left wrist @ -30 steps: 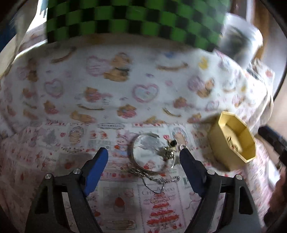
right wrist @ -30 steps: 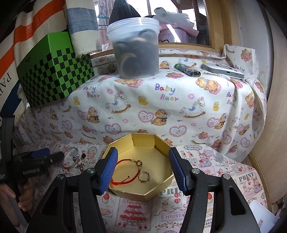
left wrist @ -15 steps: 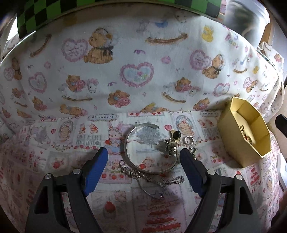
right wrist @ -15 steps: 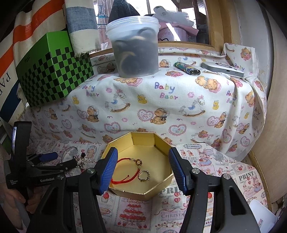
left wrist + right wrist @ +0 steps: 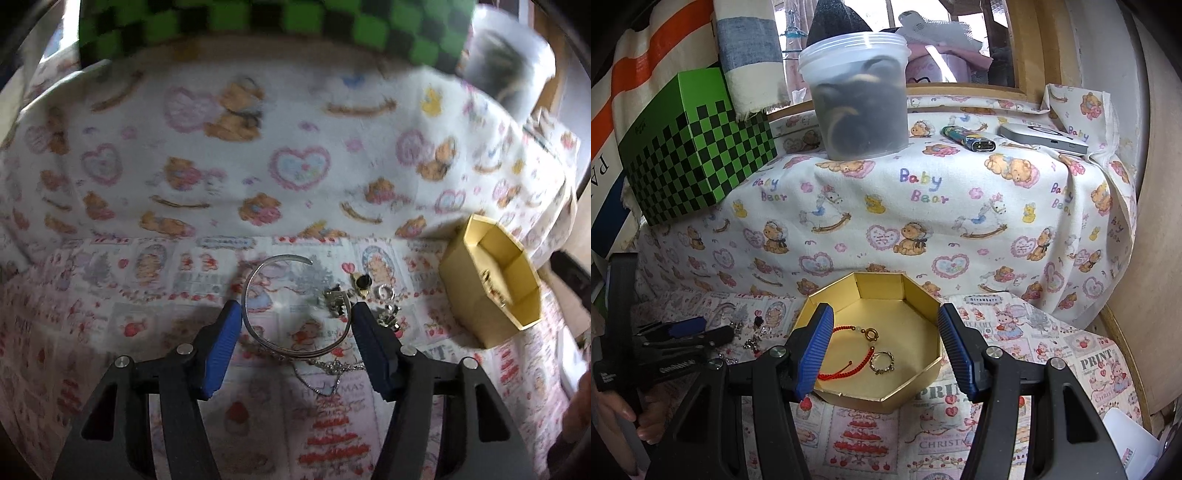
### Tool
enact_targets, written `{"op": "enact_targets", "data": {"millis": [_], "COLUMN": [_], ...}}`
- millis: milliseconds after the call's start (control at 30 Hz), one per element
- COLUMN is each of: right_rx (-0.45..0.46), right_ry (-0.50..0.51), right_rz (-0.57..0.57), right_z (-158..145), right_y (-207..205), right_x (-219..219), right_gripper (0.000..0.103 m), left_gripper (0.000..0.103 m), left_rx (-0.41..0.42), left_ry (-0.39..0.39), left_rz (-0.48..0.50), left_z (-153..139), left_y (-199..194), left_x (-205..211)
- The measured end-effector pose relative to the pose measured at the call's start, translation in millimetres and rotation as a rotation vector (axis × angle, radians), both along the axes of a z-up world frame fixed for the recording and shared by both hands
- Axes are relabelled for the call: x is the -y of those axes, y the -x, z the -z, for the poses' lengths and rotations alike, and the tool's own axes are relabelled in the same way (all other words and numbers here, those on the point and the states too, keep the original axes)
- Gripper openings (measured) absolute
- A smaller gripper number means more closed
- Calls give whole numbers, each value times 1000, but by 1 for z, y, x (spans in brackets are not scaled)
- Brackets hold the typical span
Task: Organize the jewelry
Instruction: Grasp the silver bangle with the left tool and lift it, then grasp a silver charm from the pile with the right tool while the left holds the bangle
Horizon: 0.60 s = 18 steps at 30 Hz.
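A silver open bangle point(image 5: 258, 325) lies on the printed cloth between the blue pads of my left gripper point(image 5: 293, 321), which is open, its fingers close on either side of it. A thin silver chain point(image 5: 325, 369) lies just in front of the bangle, and small earrings and rings point(image 5: 365, 291) sit to its right. The gold octagonal box point(image 5: 916, 295) holds a red cord bracelet point(image 5: 846, 363) and a ring point(image 5: 882, 362). My right gripper point(image 5: 884, 341) is open and empty, hovering over the box. The box also shows in the left wrist view point(image 5: 491, 280).
A green checkered box point(image 5: 690, 147) and a clear plastic tub point(image 5: 860, 92) stand on the raised, cloth-covered ledge behind. A lighter point(image 5: 967, 138) and a flat silver device point(image 5: 1045, 138) lie on the ledge's right side. My left gripper shows at the right wrist view's left edge point(image 5: 683, 332).
My left gripper has moved forward and down to the bangle, and its jaws have narrowed around it. The right gripper has stayed over the box.
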State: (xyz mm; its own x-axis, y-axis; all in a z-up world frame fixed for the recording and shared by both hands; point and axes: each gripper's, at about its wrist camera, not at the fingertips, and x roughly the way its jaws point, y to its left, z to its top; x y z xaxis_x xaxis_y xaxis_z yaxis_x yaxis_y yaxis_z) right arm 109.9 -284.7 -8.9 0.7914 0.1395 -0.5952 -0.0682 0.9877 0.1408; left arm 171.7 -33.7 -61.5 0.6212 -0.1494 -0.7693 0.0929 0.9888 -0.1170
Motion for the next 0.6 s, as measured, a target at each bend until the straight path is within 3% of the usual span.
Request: {"op": "enact_targets", "data": {"millis": [267, 333, 467, 600], "right_rx": [18, 27, 48, 57], "right_ry": [5, 6, 6, -15], "right_rz": [-19, -29, -46, -94], "right_z": [-4, -6, -12, -19], "right_y": [4, 6, 12, 20], "right_x": [-6, -8, -13, -24], "right_gripper": [61, 61, 61, 61], "left_gripper": [60, 60, 60, 60], "left_rx": [87, 142, 226, 298], "left_ry": [22, 11, 81, 44], "left_rz": [-56, -56, -58, -87], "left_z": [-33, -53, -90, -106], "left_y": [24, 41, 70, 81], "left_x": [-9, -9, -28, -36]}}
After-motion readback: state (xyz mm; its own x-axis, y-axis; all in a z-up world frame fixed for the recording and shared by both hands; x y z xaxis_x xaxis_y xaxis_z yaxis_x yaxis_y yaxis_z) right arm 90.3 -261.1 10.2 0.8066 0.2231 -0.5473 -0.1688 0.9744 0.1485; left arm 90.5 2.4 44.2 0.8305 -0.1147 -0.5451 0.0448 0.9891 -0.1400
